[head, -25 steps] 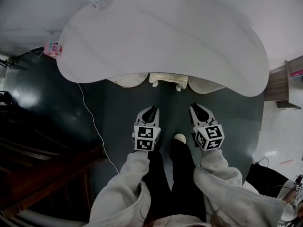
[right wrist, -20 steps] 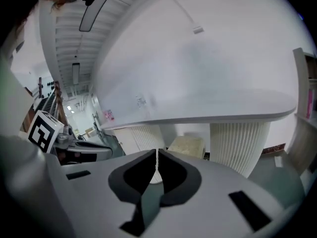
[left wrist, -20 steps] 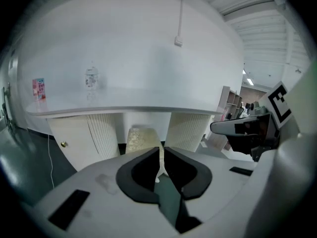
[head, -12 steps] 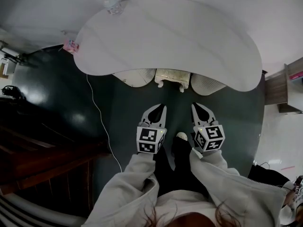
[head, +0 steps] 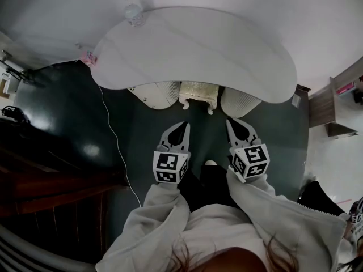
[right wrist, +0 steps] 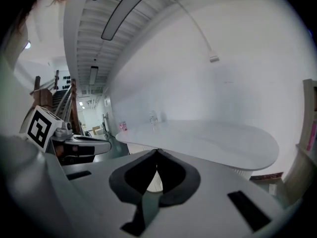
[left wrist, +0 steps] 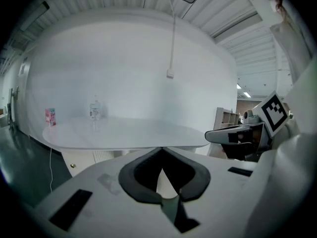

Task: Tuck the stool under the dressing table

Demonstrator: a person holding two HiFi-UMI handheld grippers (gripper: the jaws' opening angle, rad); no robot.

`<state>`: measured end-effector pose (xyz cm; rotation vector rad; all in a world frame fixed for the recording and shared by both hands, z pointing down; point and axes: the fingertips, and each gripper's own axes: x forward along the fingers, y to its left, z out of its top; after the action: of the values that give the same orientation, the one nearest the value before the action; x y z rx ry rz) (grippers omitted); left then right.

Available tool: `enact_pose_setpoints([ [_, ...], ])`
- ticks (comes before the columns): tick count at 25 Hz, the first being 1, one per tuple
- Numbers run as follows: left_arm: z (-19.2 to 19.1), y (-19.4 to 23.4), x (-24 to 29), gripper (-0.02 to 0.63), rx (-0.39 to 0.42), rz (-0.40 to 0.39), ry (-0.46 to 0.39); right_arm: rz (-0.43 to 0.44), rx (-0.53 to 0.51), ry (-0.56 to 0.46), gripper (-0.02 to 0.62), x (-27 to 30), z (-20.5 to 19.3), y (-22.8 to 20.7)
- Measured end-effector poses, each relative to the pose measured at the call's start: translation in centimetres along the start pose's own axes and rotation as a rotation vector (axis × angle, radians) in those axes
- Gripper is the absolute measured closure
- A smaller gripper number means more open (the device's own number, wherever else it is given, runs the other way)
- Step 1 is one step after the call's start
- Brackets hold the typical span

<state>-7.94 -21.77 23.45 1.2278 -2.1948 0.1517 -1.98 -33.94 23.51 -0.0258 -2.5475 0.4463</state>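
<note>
The cream stool (head: 199,96) stands tucked under the white dressing table (head: 193,50), between its two white ribbed bases. Both grippers hang in the air in front of it, apart from stool and table, pointing toward them. My left gripper (head: 184,125) is closing its jaws; their tips meet with nothing between them. My right gripper (head: 231,122) is shut and empty. In the left gripper view the left gripper (left wrist: 161,150) faces the table top (left wrist: 129,133). In the right gripper view the right gripper (right wrist: 157,152) faces the same top (right wrist: 213,138).
A clear bottle (head: 134,14) and a pink box (head: 88,58) are at the table's far left end. A white cable (head: 116,146) runs across the dark floor. Dark wooden stairs (head: 45,186) lie left, a shelf unit (head: 340,103) right. The person's shoe (head: 211,163) is below the grippers.
Both grippers have lifted away from the floor and their jaws have drawn together. The view has risen too, so table and stool look smaller. The stool has stayed under the table.
</note>
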Motion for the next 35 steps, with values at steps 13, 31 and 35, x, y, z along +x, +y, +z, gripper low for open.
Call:
enact_pose_setpoints([
  [13, 2.9, -0.6, -1.8, 0.592, 0.018, 0.080, -0.104, -0.055, 0.003, -0.025, 0.545, -5.0, 1.3, -2.4],
  [31, 2.6, -2.2, -1.3, 0.592, 0.047, 0.064, -0.094, -0.114, 0.020, -0.007, 0.545, -6.6, 0.2, -3.3],
  [35, 2.7, -2.7, -1.2, 0.592, 0.063, 0.057, -0.092, -0.115, 0.021, -0.007, 0.545, -6.7, 0.1, -3.5],
])
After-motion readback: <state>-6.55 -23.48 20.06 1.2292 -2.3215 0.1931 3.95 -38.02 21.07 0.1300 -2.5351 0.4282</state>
